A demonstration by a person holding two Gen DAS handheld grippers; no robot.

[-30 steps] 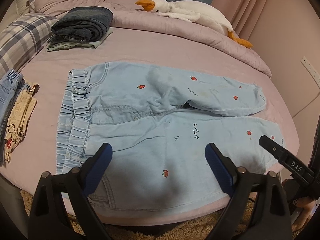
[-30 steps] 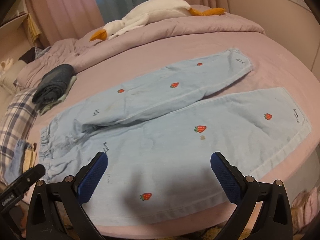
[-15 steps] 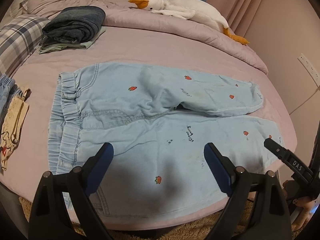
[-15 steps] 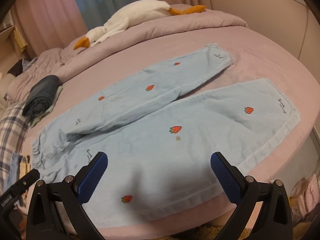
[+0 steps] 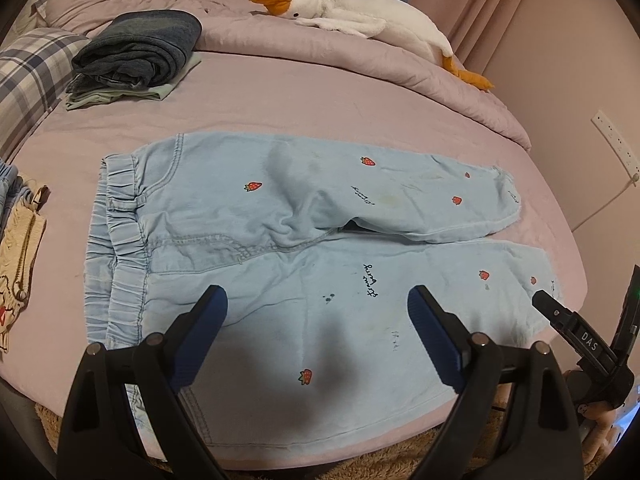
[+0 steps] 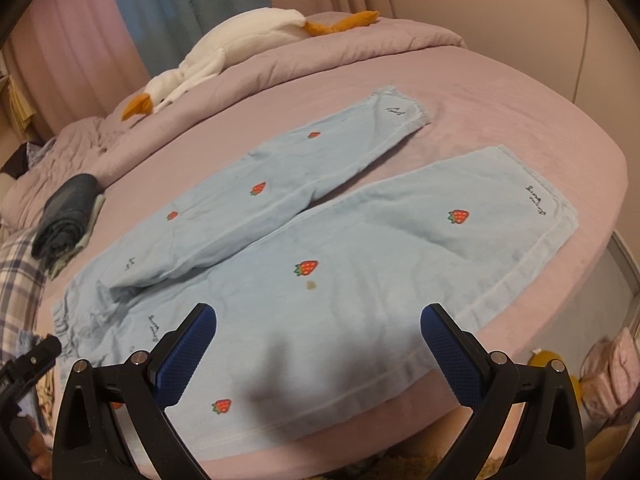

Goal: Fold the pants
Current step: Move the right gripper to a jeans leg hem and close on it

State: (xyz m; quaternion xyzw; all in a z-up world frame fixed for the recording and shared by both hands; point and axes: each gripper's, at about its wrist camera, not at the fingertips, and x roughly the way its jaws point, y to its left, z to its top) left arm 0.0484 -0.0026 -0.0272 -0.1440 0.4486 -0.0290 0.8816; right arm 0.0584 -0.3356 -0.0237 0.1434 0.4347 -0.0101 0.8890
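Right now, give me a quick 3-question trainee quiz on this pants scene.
1. True or false: the left claw is shut on the light blue pants.
2. Which lies on the rumpled duvet at the far side of the bed? A) goose plush B) laptop C) shoe
3. Fill in: the pants carry small red ____ prints.

Key: 1 false, both it and the right claw are open, above the near leg; 2 A; 3 strawberry.

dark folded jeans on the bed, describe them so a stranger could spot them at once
On the pink bed, look to the far corner by the plaid pillow. The dark folded jeans sit on a pale green garment, the only dark fabric there.
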